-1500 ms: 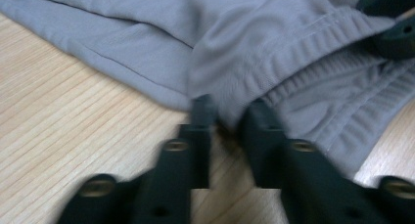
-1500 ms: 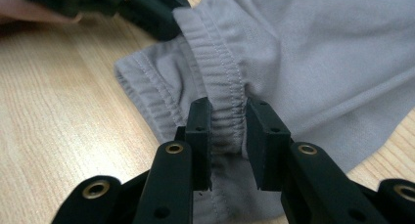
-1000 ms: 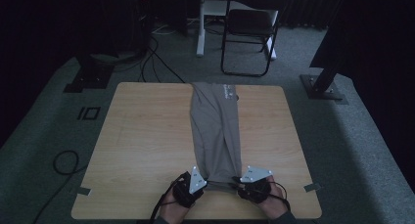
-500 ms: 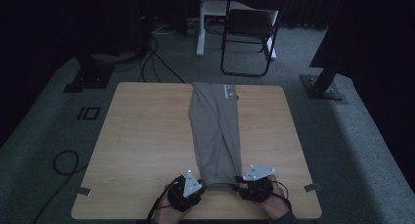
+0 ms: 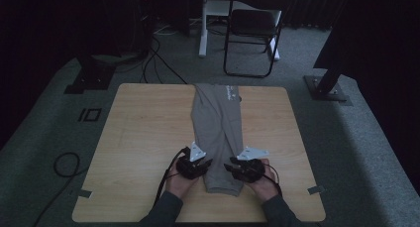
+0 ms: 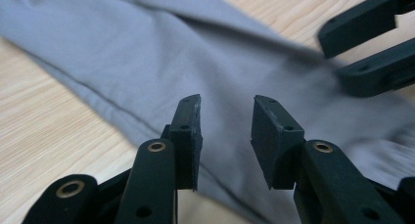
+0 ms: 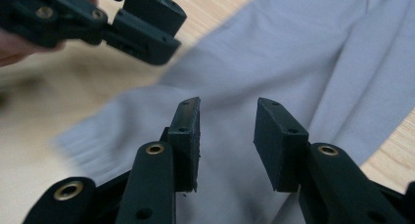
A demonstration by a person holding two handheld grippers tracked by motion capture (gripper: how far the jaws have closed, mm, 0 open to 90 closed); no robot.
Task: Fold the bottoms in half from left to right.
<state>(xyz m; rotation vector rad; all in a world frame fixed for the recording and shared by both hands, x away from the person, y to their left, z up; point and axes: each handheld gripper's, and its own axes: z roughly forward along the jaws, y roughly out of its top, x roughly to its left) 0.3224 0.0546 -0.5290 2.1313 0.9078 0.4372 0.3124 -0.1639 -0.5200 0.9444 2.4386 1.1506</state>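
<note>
Grey trousers (image 5: 218, 133), folded lengthwise, lie flat down the middle of the wooden table (image 5: 143, 138), their cuff end (image 5: 224, 186) nearest the person. My left gripper (image 5: 208, 163) sits at the leg's left edge and my right gripper (image 5: 229, 164) at its right edge, tips facing each other over the cloth. Both have just been opening their jaws. In the left gripper view the left gripper (image 6: 225, 131) stands open over the grey fabric (image 6: 147, 62), pinching nothing. The right gripper (image 7: 227, 136) is likewise open above the fabric (image 7: 303, 53).
The right gripper's jaws (image 6: 372, 43) show at the upper right of the left gripper view. The left gripper (image 7: 142, 23) and a hand show at the top left of the right gripper view. A chair (image 5: 252, 33) and stand bases lie beyond the table.
Both grippers have opened and let go of the cuff end, which now lies flat near the table's front. The hands have shifted slightly up the table to either side of the leg.
</note>
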